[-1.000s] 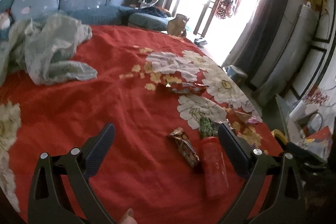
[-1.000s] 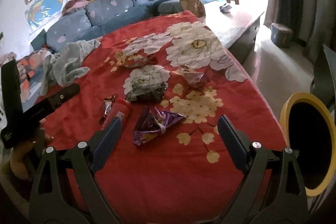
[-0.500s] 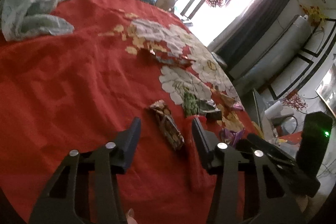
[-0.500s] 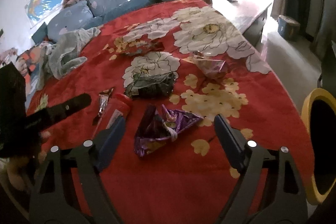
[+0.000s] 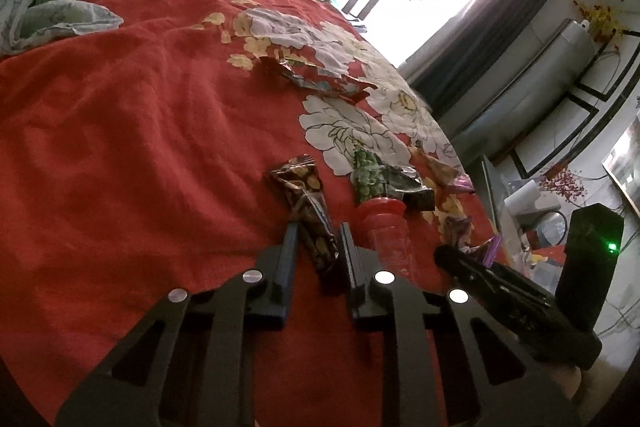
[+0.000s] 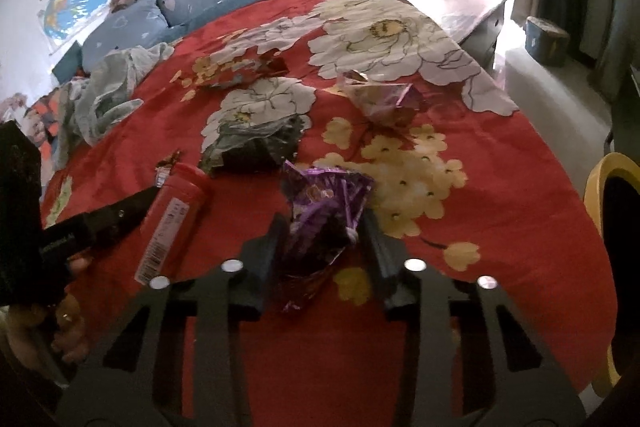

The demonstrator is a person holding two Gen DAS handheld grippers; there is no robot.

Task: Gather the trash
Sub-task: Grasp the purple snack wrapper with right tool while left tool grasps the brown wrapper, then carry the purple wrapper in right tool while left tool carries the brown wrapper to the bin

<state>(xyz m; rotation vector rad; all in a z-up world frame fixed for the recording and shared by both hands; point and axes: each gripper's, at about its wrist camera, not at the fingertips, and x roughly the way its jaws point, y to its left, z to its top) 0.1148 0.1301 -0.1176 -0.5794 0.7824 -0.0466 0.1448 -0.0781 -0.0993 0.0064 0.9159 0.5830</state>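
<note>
Right wrist view: the red floral blanket [image 6: 500, 195] carries all the litter, nothing visibly binned yet; the yellow-rimmed bin [image 6: 596, 183] waits at its right edge. The right gripper [image 6: 324, 227] is nearly closed around the purple wrapper [image 6: 324, 195]; the left gripper [image 5: 316, 243] pinches the brown wrapper [image 5: 308, 203]. The red bottle [image 6: 172, 211] shows a barcode label, unreadable.

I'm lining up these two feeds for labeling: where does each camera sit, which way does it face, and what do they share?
Left wrist: on the left gripper, low over the red blanket, facing the window; its fingers flank a brown wrapper.
Right wrist: on the right gripper, facing the sofa; its fingers flank a purple wrapper; the left hand shows.
Shared: red bottle, green wrapper.
</note>
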